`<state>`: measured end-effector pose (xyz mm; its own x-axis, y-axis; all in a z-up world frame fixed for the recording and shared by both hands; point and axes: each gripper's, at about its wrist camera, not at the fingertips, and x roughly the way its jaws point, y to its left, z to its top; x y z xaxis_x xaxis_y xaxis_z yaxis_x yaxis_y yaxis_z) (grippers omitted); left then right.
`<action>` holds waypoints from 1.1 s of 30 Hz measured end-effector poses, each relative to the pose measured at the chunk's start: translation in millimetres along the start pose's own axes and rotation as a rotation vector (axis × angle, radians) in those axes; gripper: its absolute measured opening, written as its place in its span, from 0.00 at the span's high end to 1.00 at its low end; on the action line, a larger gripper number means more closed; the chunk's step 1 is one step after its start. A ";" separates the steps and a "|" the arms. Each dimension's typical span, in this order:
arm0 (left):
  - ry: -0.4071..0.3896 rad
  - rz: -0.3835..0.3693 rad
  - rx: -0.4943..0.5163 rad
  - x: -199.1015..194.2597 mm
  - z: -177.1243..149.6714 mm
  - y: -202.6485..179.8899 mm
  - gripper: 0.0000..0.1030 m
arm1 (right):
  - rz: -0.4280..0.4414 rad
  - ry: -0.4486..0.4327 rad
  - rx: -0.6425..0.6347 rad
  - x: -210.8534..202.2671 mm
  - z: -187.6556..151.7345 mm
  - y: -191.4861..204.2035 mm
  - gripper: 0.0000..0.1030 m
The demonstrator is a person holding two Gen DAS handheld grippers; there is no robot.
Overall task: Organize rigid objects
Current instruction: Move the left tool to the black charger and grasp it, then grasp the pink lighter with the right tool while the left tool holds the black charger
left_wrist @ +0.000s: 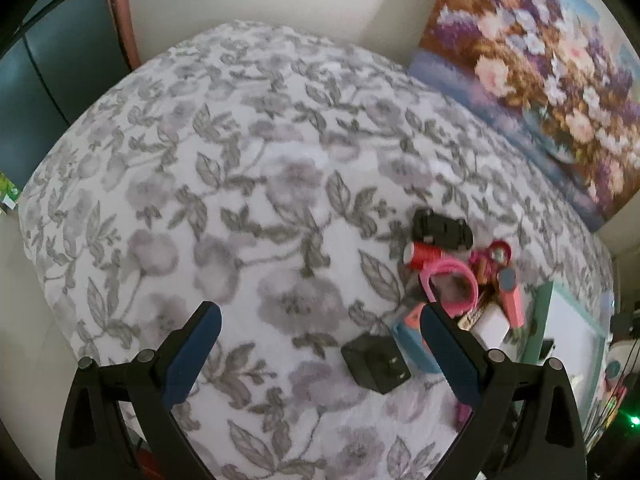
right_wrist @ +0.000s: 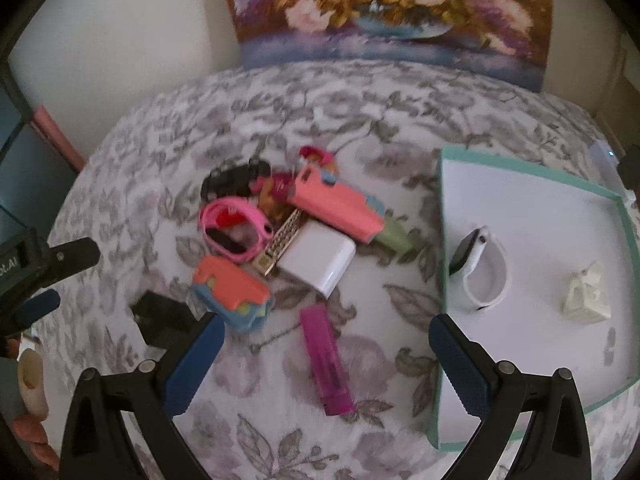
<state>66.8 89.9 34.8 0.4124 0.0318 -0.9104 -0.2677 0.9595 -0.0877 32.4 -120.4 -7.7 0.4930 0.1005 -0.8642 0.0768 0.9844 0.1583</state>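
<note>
A pile of small objects lies on the floral cloth: a pink watch band (right_wrist: 234, 230), a white charger block (right_wrist: 318, 260), a coral case (right_wrist: 338, 208), a coral-and-blue case (right_wrist: 232, 294), a black toy car (right_wrist: 234, 178), a black plug adapter (right_wrist: 162, 316) and a magenta lighter (right_wrist: 326, 360). A teal-rimmed white tray (right_wrist: 442, 240) at the right holds a white smartwatch (right_wrist: 482, 268) and a small cream figure (right_wrist: 586, 296). My right gripper (right_wrist: 326, 364) is open above the lighter. My left gripper (left_wrist: 320, 354) is open, left of the pile, near the black adapter (left_wrist: 376, 362).
A flower painting (right_wrist: 384, 8) leans against the wall behind the table. The cloth (left_wrist: 200, 200) stretches wide to the left of the pile. The left gripper's body (right_wrist: 40, 264) shows at the left edge of the right wrist view.
</note>
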 end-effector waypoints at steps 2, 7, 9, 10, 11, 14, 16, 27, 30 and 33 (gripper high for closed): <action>0.024 -0.008 0.017 6.1 -3.5 -6.3 0.03 | 0.009 0.017 -0.002 4.6 -2.7 0.3 0.00; 0.103 -0.020 0.074 25.3 -12.6 -21.8 0.03 | 0.029 0.070 0.011 20.0 -8.3 -2.0 0.00; 0.132 -0.026 0.082 31.3 -16.1 -25.1 0.03 | 0.022 0.082 0.005 23.3 -9.0 -2.1 0.00; 0.142 -0.030 0.083 33.9 -17.5 -25.9 0.03 | 0.020 0.085 0.004 23.7 -9.3 -2.1 0.00; 0.150 -0.034 0.084 36.1 -18.9 -26.9 0.03 | 0.020 0.089 0.002 24.3 -9.8 -2.3 0.00; 0.163 -0.035 0.087 41.3 -23.2 -29.1 0.03 | 0.023 0.097 -0.003 26.1 -10.3 -2.4 0.00; 0.169 -0.044 0.076 44.4 -25.3 -29.3 0.04 | 0.021 0.101 -0.007 26.7 -10.9 -2.9 0.00; 0.213 -0.098 0.068 56.6 -32.9 -35.2 0.57 | 0.025 0.117 -0.006 25.6 -14.0 -5.7 0.00; 0.201 -0.098 0.068 56.6 -32.6 -33.9 0.58 | 0.024 0.118 -0.005 25.1 -14.7 -5.5 0.00; 0.187 -0.077 0.078 58.7 -32.1 -33.9 0.69 | 0.024 0.113 0.000 22.4 -15.6 -7.5 0.01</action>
<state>72.1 50.3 -28.6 0.2585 -0.0883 -0.9620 -0.1703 0.9761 -0.1353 29.4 -123.3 -35.7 0.3939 0.1400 -0.9084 0.0658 0.9815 0.1798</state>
